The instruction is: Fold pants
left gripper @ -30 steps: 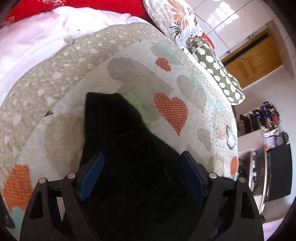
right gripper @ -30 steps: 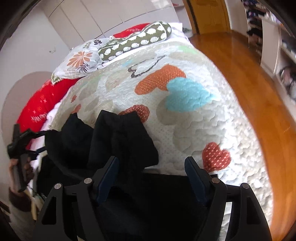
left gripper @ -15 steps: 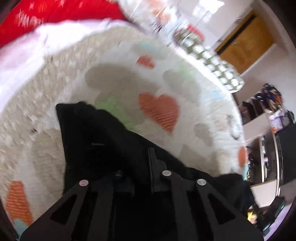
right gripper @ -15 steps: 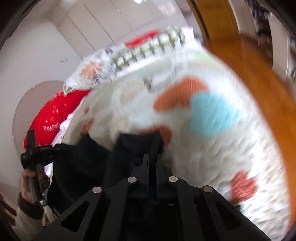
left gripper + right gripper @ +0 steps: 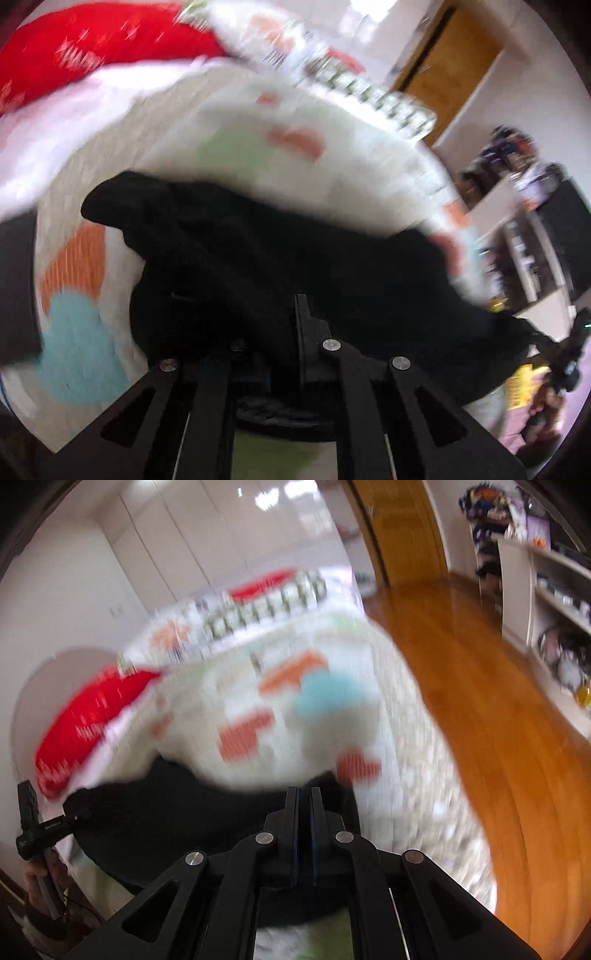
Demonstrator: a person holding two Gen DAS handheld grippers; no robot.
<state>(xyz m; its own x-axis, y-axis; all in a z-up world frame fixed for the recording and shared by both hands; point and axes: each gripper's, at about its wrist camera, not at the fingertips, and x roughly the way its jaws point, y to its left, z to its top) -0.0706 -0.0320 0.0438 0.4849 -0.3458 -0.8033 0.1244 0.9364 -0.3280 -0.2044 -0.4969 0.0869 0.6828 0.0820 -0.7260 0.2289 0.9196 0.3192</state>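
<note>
Left wrist view: my left claw point(image 5: 284, 325), apart a second ago, is now clamped on the black pants point(image 5: 295, 258), which hang lifted over the quilted bed point(image 5: 258, 155).

Right wrist view: my right claw point(image 5: 303, 812) has likewise clamped together on the pants point(image 5: 177, 812). Both edges secured; I judge the fold carry can proceed.

The left gripper point(image 5: 291, 317) and the right gripper point(image 5: 303, 812) each have their fingers pressed together on black fabric, while the person's left hand point(image 5: 42, 877) wraps the left gripper's handle at the right wrist view's lower-left edge.
</note>
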